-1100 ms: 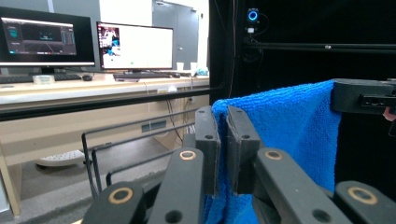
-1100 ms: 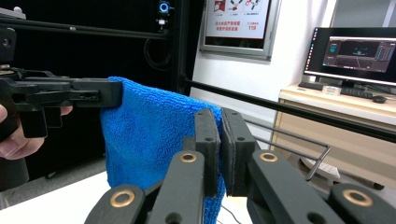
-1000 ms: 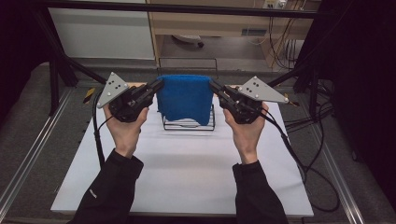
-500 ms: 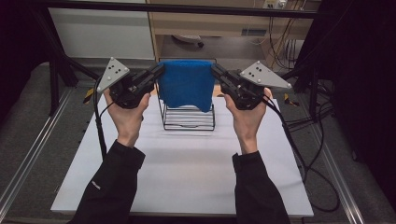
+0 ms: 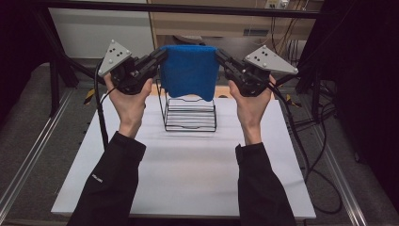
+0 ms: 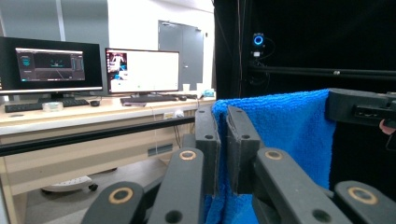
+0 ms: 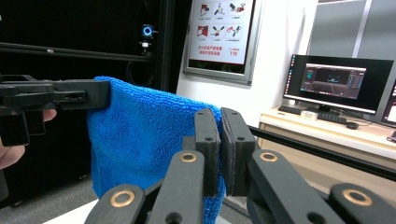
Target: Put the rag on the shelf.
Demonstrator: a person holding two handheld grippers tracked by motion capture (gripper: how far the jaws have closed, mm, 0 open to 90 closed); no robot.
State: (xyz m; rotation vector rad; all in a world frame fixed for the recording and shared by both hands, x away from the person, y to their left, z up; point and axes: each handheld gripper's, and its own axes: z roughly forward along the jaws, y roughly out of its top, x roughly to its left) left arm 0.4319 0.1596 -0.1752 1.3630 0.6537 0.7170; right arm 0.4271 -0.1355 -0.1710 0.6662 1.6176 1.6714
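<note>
Both claws, left and right, clamped on the blue towel, had lifted it clear above the wire rack; removal looked nearly finished.

A blue terry cloth hangs folded in the air, stretched by its two upper corners, above a black wire rack on the desk.

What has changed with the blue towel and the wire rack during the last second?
Both grippers, the left gripper and the right gripper, raised the blue towel off the black wire rack, so the rack is now uncovered. Each gripper stayed shut on a top corner; the rack did not move.
</note>
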